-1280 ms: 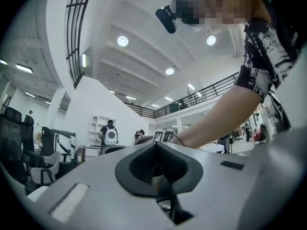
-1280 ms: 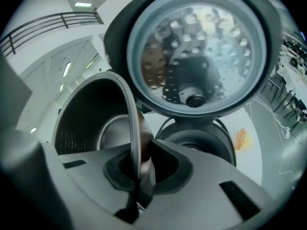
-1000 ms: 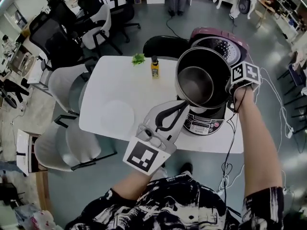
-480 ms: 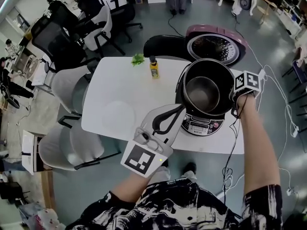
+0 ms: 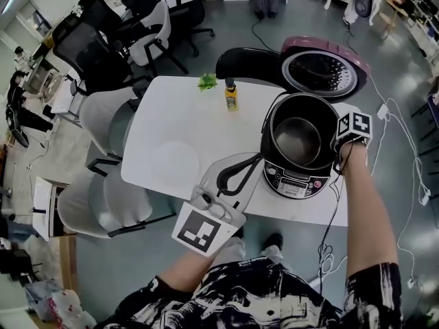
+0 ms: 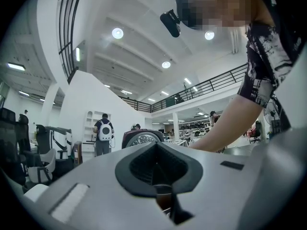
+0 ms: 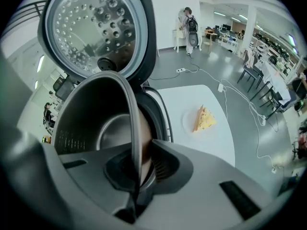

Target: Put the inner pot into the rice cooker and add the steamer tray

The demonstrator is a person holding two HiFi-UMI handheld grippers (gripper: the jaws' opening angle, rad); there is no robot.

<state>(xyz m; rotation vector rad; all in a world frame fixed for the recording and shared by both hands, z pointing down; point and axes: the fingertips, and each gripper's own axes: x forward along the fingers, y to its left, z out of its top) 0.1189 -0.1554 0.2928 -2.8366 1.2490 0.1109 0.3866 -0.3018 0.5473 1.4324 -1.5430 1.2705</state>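
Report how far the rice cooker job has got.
Done: the rice cooker has its lid open, and the inner pot is inside the cooker's mouth. In hand: the right gripper is shut on the pot's rim; whether the pot is fully seated I cannot tell. Left: release the pot and add the steamer tray, likely the white round piece lying on the table.

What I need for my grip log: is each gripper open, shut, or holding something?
Left gripper: closed, empty.
Right gripper: closed on the dark round metal inner pot's wall.
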